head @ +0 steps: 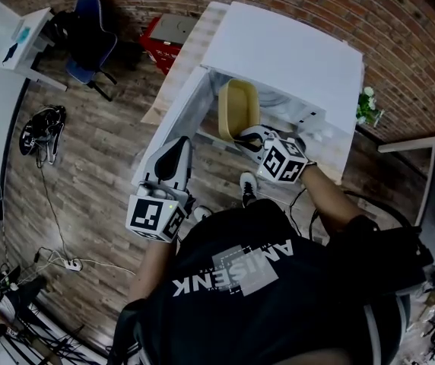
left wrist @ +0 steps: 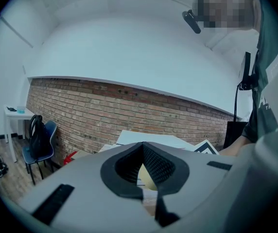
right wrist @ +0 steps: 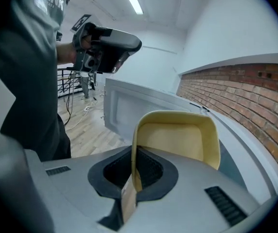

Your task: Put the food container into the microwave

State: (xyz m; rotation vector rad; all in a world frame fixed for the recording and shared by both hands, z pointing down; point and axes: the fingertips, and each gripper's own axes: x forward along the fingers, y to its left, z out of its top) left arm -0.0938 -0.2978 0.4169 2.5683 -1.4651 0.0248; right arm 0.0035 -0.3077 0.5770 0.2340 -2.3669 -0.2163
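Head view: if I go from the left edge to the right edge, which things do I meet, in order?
In order: blue chair → left tool → food container → white flowers. I leave out the right tool, because it overlaps the food container it grips.

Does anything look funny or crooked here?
Yes: the yellow food container is tipped up on its edge, pinched by its rim in the right tool, in front of the open microwave. It looks empty, so nothing is spilling.
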